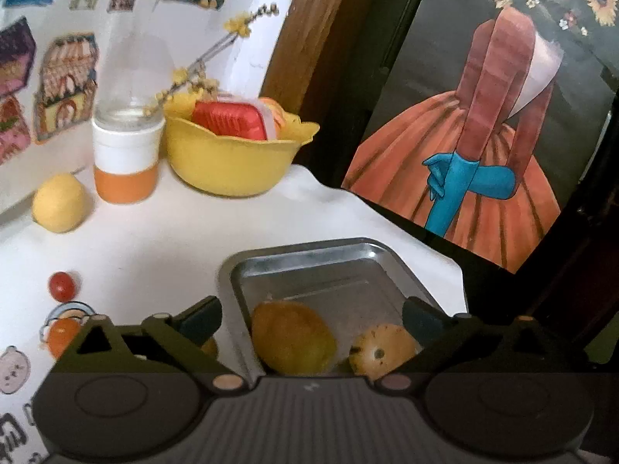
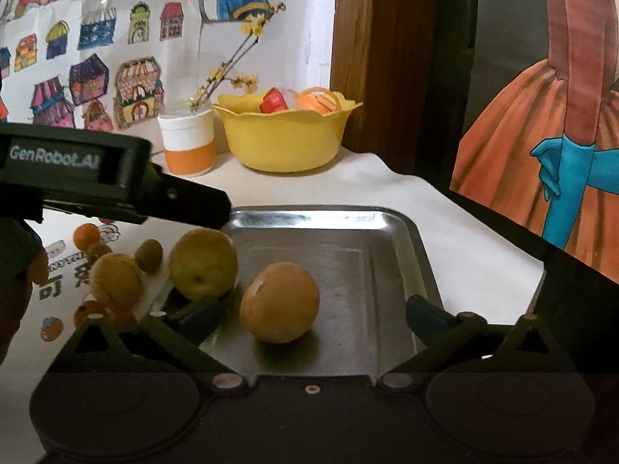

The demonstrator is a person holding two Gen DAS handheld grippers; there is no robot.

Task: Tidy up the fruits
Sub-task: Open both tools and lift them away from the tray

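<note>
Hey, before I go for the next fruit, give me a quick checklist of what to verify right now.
1. Left claw open, nothing held: ok.
2. Right claw open, nothing held: ok.
3. Free space on metal tray: ok, its right part is bare.
4. Brown fruit inside the tray: ok.
5. Yellow-green fruit fully inside the rim: cannot tell.
6. All fruit on the tray: not ok; lemon and cherry tomato lie on the table.
</note>
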